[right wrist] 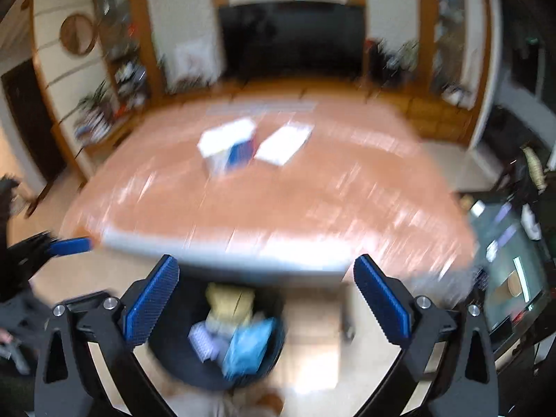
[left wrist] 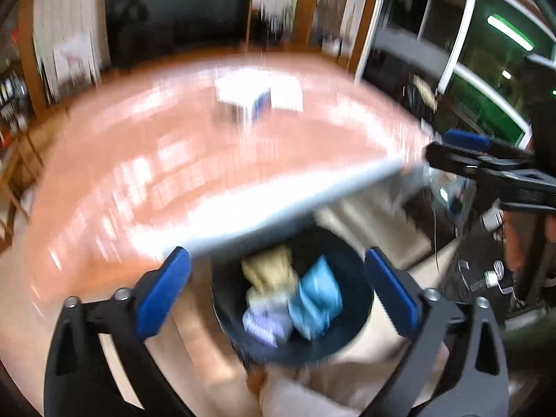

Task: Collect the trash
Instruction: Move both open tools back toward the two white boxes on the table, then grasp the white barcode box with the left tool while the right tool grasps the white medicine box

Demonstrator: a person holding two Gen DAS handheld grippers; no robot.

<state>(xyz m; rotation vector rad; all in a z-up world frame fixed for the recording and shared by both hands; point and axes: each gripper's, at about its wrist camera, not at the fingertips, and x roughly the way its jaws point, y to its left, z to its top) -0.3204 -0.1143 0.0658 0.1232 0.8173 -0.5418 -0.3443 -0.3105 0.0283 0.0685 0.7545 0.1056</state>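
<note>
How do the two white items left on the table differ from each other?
The white box stands taller as a block; the flat white packet lies low on the table. The white box shows a blue and red panel on its near side; the flat white packet looks plain white, though blur hides detail. The box sits to the left in the right wrist view, the packet to its right. Both lie toward the far side of the table, outside the black bin.
</note>
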